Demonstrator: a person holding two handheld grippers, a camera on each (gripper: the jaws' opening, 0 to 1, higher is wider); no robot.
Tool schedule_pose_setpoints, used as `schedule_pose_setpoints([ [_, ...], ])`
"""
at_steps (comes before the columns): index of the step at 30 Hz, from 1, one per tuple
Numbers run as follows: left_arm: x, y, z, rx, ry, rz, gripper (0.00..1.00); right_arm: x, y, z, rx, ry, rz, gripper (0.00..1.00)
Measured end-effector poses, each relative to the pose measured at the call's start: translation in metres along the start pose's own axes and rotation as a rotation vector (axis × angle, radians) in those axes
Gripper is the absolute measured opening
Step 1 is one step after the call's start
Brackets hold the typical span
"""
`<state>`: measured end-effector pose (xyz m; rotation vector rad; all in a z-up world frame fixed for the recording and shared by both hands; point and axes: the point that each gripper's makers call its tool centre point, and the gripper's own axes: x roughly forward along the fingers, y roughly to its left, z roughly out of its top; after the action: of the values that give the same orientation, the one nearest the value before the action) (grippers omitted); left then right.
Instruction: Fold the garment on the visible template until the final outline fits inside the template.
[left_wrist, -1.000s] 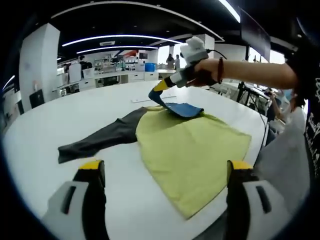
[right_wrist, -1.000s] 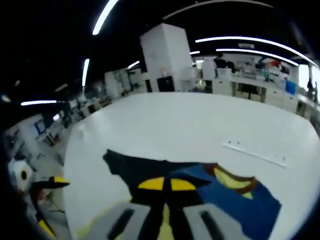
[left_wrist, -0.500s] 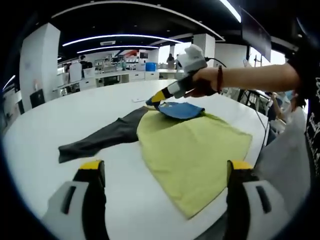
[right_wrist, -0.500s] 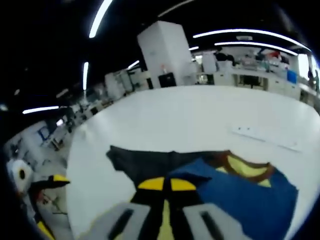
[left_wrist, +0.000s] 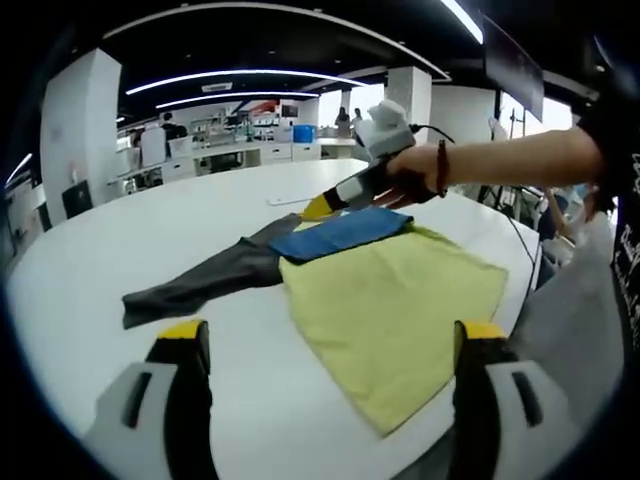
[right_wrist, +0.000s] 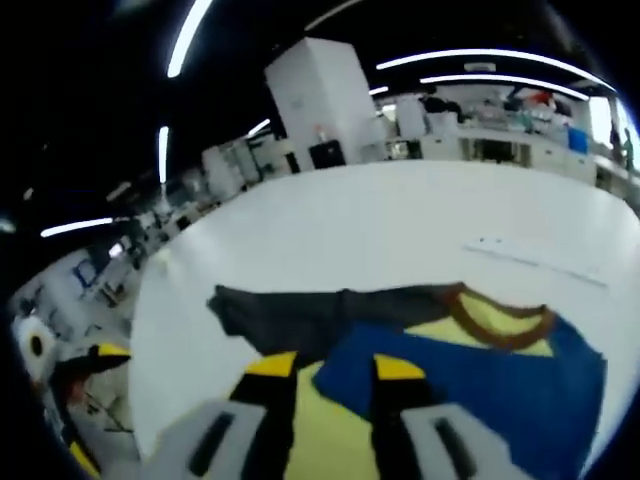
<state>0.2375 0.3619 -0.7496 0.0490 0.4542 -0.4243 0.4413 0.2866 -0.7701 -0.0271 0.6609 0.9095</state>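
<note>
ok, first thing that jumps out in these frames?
The yellow garment spread on the round white table, with its blue sleeve folded across the top and a dark grey sleeve trailing off to one side. Right behind it, the right gripper sits at the blue sleeve's far edge, fingers parted.

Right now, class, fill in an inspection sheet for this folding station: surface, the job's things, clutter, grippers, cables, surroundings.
Surface: large white round table, bare around the garment.
Job's things: garment lies flat, yellow body, blue sleeve folded across its top, dark grey sleeve stretched out to the side; brown collar at the neck. No template outline can be made out.
Clutter: a thin pale strip on the table beyond the garment.
Grippers: left gripper open, above the near table edge, holding nothing. Right gripper open over the blue sleeve, a hand holding it.
Cables: one dark cable from the right gripper.
Surroundings: open office, desks, white pillar, ceiling strip lights.
</note>
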Motion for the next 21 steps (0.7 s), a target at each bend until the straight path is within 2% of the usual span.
schedule_pose_setpoints([
  [2,0.000,0.001,0.002,0.000,-0.006,0.004,0.99,-0.002,-0.008,0.000,-0.040,-0.002,-0.022,0.47],
  [5,0.000,0.001,0.003,0.005,-0.007,0.008,0.99,-0.010,-0.009,-0.004,-0.065,0.008,-0.035,0.63],
  [11,0.000,0.001,0.007,0.009,-0.013,0.013,0.99,-0.020,-0.025,-0.011,-0.124,0.025,-0.068,0.81],
  [16,-0.001,0.002,0.011,0.012,-0.018,0.020,0.99,-0.040,-0.042,-0.021,-0.146,0.039,-0.107,0.90],
  [17,-0.001,0.002,0.012,0.012,-0.019,0.023,0.99,-0.043,-0.051,-0.023,-0.146,0.044,-0.123,0.92],
  [21,-0.001,0.003,0.014,0.014,-0.023,0.028,0.99,-0.059,-0.069,-0.028,-0.132,0.039,-0.155,0.93],
])
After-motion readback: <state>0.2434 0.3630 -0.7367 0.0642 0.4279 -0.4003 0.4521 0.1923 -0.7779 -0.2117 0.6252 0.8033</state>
